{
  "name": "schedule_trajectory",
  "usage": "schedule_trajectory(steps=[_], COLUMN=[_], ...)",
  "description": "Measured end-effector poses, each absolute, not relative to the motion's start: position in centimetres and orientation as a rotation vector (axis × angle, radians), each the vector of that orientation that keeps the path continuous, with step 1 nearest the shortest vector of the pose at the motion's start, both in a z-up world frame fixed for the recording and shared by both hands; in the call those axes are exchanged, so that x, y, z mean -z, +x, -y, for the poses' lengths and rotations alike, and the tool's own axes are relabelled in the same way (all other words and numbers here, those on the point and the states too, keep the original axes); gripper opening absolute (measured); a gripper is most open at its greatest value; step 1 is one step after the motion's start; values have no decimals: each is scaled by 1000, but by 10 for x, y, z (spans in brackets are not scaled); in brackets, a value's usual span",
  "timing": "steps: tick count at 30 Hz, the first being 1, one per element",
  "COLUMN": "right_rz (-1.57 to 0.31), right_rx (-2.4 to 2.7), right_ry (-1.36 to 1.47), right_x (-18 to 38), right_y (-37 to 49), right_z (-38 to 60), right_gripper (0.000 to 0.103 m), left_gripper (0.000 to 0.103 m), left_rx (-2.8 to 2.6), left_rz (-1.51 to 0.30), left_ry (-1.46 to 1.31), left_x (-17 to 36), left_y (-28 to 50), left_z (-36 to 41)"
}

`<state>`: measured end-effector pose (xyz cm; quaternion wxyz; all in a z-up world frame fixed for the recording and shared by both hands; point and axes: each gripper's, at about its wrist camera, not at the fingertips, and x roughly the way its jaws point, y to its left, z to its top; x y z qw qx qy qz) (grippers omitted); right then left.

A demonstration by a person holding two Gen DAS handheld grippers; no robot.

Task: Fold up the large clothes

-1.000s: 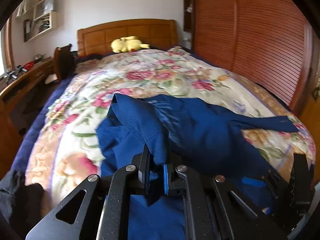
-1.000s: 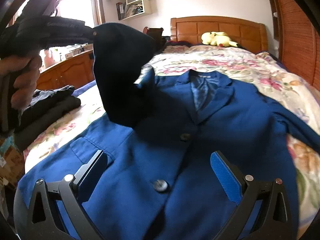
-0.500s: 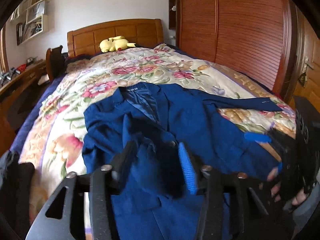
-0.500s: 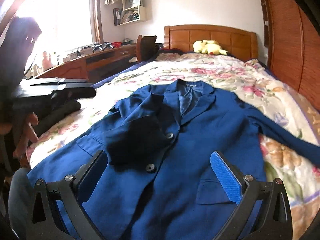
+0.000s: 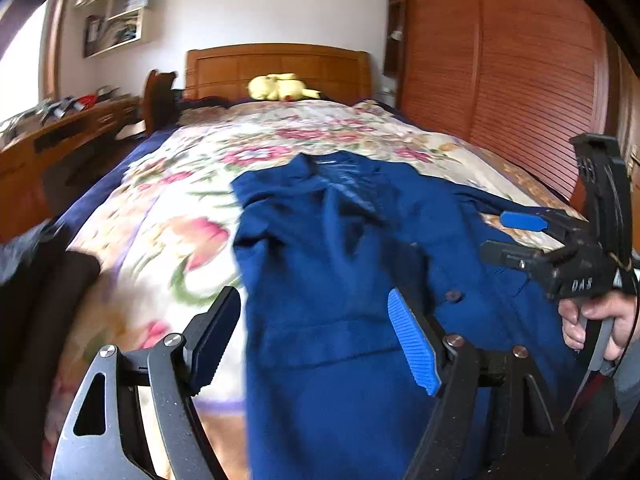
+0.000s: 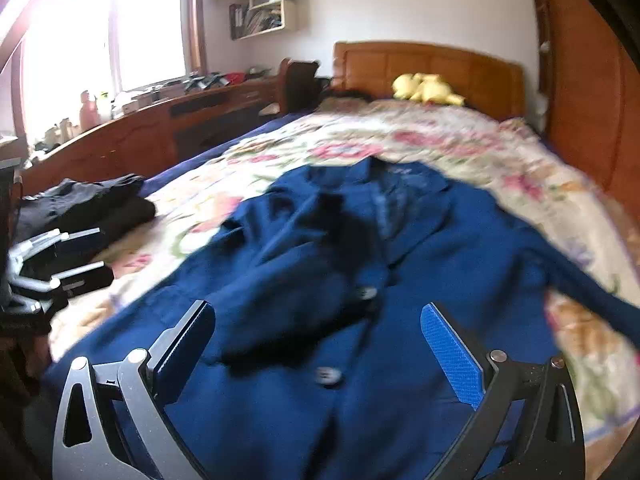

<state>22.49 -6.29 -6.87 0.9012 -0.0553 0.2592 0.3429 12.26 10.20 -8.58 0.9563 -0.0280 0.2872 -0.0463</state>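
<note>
The royal-blue buttoned suit jacket (image 6: pixel 400 280) lies front-up on the bed with the floral quilt (image 6: pixel 460 140), collar toward the wooden headboard at twelve o'clock and hem toward the cameras at six. One sleeve lies folded across the chest, ending near the upper button; the other sleeve (image 6: pixel 592 292) trails out flat toward three o'clock over the quilt.

The left tongs (image 5: pixel 316 340) hang above the jacket's nine o'clock edge, their jaws opening with nothing between them; only cloth lying below shows through the gap. The right tongs (image 6: pixel 320 356) are spread wide over the lower front panel, released and gripping nothing. From the left wrist view they appear at three o'clock, held in the person's hand (image 5: pixel 596 320).

By my reading, the first sleeve fold is laid and the step in hand is the changeover to the second sleeve. The next move probably calls for the right tongs to reach toward three o'clock, pinch the trailing sleeve near its cuff, and carry it across the chest without dragging the body out of square.

No containers stand near the work. A stack of dark folded garments (image 6: pixel 84 208) rests on the bed at nine o'clock.
</note>
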Motion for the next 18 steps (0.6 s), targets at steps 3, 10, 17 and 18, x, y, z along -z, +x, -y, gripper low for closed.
schedule_trajectory(steps=[3, 10, 17, 18], right_rz=[-593, -672, -751, -758], right_rx=[-752, -799, -784, -780], right_ry=[-133, -243, -383, -398], right_x=[76, 88, 105, 106], right_y=[233, 240, 258, 259], right_z=[40, -20, -54, -54], right_gripper=[102, 92, 76, 69], left_gripper=[77, 77, 77, 77], left_rx=[59, 9, 7, 8], left_rz=[-584, -578, -556, -555], left_ry=[-93, -121, -97, -95], left_x=[97, 108, 109, 109], left_y=[110, 89, 78, 77], left_z=[-123, -151, -159, -160])
